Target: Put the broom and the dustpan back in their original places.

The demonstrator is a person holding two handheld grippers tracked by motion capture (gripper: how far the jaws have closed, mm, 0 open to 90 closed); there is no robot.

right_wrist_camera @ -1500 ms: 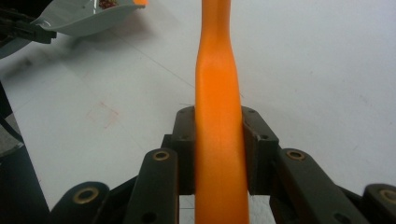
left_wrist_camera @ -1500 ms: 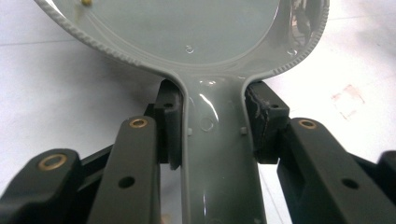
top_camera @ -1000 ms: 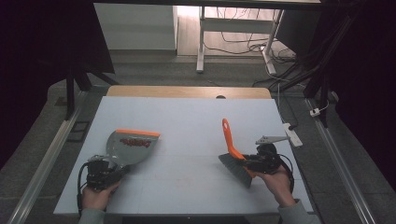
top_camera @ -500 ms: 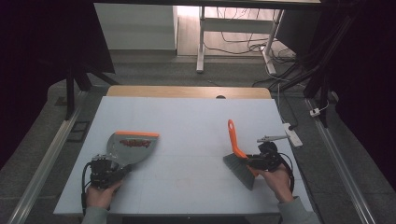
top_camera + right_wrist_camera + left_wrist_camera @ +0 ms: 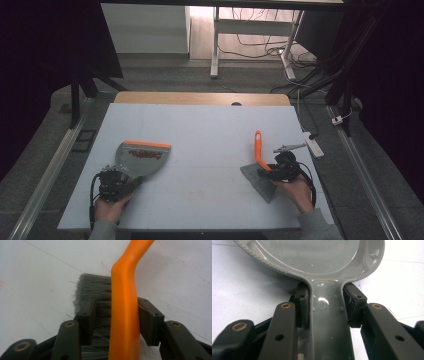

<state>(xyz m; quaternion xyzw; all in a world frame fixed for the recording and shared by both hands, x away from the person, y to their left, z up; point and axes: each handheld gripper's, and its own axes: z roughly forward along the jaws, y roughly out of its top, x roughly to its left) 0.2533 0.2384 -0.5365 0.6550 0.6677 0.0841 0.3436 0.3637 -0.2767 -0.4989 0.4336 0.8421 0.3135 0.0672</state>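
A grey dustpan (image 5: 141,159) with an orange lip lies at the table's left, with reddish crumbs in it. My left gripper (image 5: 119,181) is shut on its grey handle (image 5: 328,322), a pad pressing on each side. At the right, a brush with an orange handle (image 5: 257,149) and grey bristles (image 5: 260,182) rests on the table. My right gripper (image 5: 272,172) has just been opening. Its jaws stand apart around the orange handle (image 5: 125,302). The left pad is clear of the handle, with bristles (image 5: 92,285) showing in the gap.
The white table (image 5: 210,130) has a wooden strip (image 5: 200,98) along its far edge. A white power strip (image 5: 312,142) lies at the right edge, close to the right hand. Metal rails run along both sides of the table.
The right hand has moved right and down with the brush, whose handle now leans lower over the table. Its jaws have come apart. The left hand and dustpan have stayed put.
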